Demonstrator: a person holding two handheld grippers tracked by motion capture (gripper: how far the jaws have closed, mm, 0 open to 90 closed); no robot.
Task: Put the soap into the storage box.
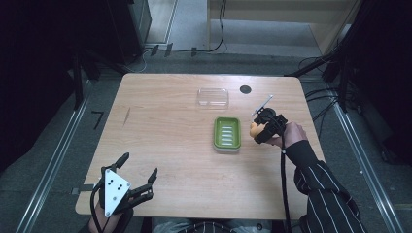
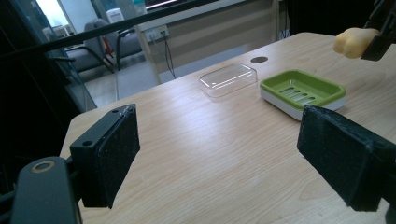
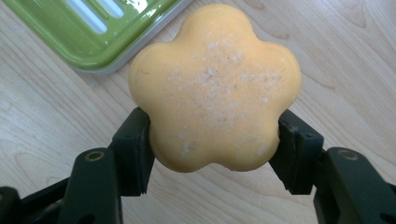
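right claw [image 3: 212,154] clamped on the flower-shaped orange soap [image 3: 215,88] beside the green soap dish [image 1: 227,133] (left claw [image 2: 219,154] wide apart, empty)

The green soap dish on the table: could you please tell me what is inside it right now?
Nothing lies in the soap dish; its slotted floor is bare. The flower-shaped soap is clamped in the right gripper beside it. The clear lid rests apart on the table. Beneath the dish is hidden.

Overhead and tong-mounted views, shared soap dish [image 1: 227,134]

No readable text or labels anywhere.
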